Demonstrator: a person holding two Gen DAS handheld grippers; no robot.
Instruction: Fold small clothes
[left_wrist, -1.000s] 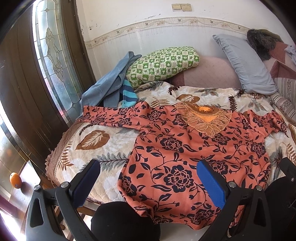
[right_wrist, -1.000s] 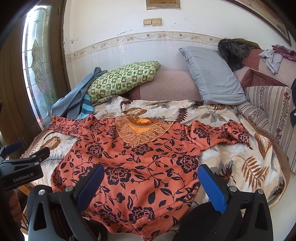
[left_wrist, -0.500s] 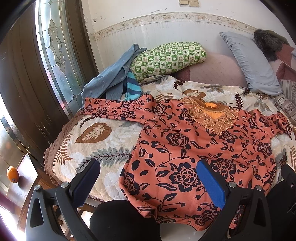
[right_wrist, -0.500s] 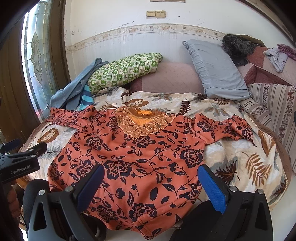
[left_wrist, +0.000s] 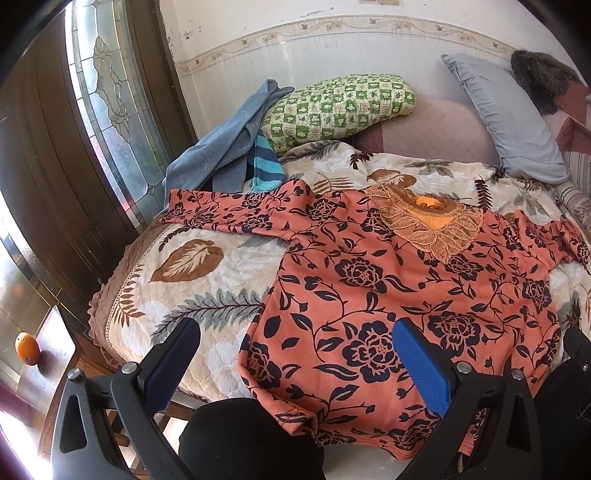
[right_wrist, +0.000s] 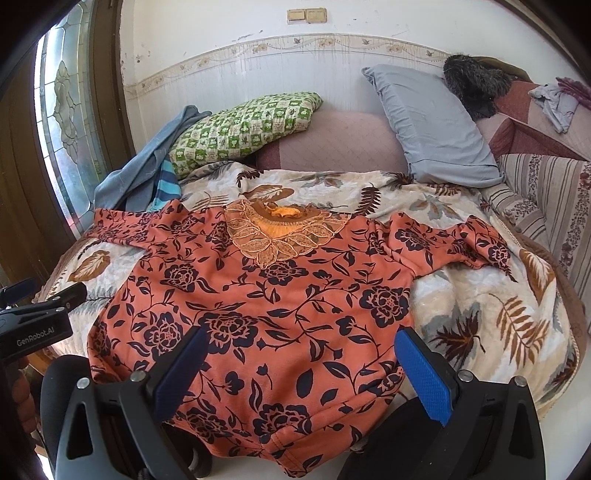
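An orange blouse with a dark flower print (left_wrist: 369, 280) (right_wrist: 280, 295) lies spread flat on the bed, its lace collar (right_wrist: 284, 236) toward the wall and both sleeves stretched out sideways. My left gripper (left_wrist: 295, 354) hovers open above the blouse's lower left hem, nothing between its blue pads. My right gripper (right_wrist: 299, 365) hangs open over the lower middle of the blouse, also holding nothing. The left gripper's body (right_wrist: 37, 325) shows at the left edge of the right wrist view.
A leaf-print quilt (left_wrist: 177, 288) covers the bed. Blue and striped clothes (left_wrist: 229, 155) are heaped at the far left beside a green checked pillow (right_wrist: 243, 129). A grey pillow (right_wrist: 436, 125) leans at the back right. An orange fruit (left_wrist: 26, 349) rests on a wooden stand left of the bed.
Both grippers have moved forward and a little higher over the bed, so the blouse sits lower and larger in view. Both stay open; the blouse has not moved.
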